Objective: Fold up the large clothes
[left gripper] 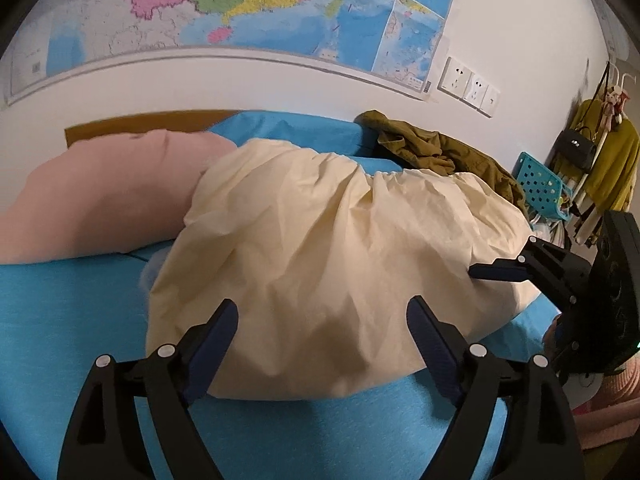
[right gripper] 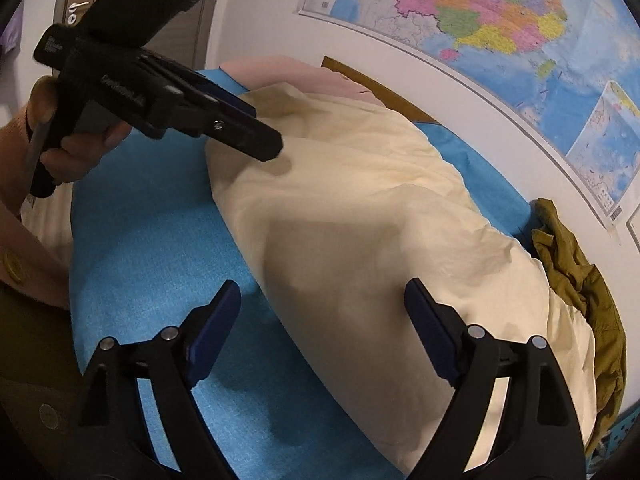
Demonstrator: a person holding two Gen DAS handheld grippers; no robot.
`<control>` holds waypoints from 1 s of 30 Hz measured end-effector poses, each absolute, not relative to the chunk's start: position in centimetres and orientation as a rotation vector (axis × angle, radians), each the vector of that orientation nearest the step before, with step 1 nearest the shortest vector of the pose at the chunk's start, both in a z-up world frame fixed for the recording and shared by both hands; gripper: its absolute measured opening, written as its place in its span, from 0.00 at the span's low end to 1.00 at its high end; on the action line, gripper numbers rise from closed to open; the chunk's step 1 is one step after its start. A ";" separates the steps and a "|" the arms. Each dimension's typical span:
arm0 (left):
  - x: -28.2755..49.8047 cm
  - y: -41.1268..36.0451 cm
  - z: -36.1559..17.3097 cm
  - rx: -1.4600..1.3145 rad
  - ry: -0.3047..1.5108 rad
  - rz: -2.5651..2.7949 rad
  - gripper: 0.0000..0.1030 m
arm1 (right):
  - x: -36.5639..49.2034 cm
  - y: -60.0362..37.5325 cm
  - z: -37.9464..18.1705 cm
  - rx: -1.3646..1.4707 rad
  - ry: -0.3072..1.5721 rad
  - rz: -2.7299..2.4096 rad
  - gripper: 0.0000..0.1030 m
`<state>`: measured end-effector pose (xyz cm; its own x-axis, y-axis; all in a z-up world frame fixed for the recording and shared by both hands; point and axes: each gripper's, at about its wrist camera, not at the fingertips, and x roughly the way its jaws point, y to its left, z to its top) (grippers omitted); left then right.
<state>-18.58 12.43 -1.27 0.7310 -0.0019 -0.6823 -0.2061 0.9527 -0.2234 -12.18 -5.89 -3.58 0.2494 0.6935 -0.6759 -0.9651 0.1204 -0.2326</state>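
A large cream cloth with an elastic gathered edge [left gripper: 320, 248] lies in a folded, wrinkled heap on the blue bed [left gripper: 60, 312]. It also shows in the right wrist view [right gripper: 380, 220]. My left gripper [left gripper: 322, 320] is open and empty, its fingers hovering over the cloth's near edge. My right gripper [right gripper: 322, 300] is open and empty above the cloth's near side. The right gripper shows in the left wrist view [left gripper: 496, 270] at the cloth's right edge. The left gripper shows in the right wrist view [right gripper: 260, 136] over the cloth's far left end.
A pink pillow [left gripper: 104, 196] lies at the head of the bed. An olive green garment [left gripper: 440, 152] is bunched behind the cloth by the wall. A blue perforated basket [left gripper: 540, 188] and hanging clothes [left gripper: 608, 164] stand at the right. A map [left gripper: 240, 4] covers the wall.
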 end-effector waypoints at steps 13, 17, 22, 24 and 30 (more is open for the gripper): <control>-15.4 9.7 -1.2 -0.171 0.742 0.076 0.81 | 0.9 -13.9 -3.9 -0.235 0.759 0.990 0.74; -13.3 10.1 -3.2 -0.177 0.810 0.107 0.81 | 3.9 -16.4 -5.8 -0.109 0.851 0.983 0.68; -12.3 10.8 -2.6 -0.173 0.798 0.126 0.80 | 4.5 -19.5 -3.0 -0.048 0.756 0.942 0.67; -11.9 10.8 -1.6 -0.148 0.773 0.131 0.80 | 5.8 -20.7 -2.7 -0.042 0.738 0.841 0.67; -9.5 11.7 -2.4 -0.126 0.814 0.145 0.81 | 10.3 -23.5 -6.5 -0.001 0.852 0.698 0.54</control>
<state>-9.49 11.67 -2.41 0.6777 0.0804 -0.7309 -0.1771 0.9826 -0.0562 10.29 -23.51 -6.47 0.4520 0.5650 -0.6903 -0.5659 0.7798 0.2676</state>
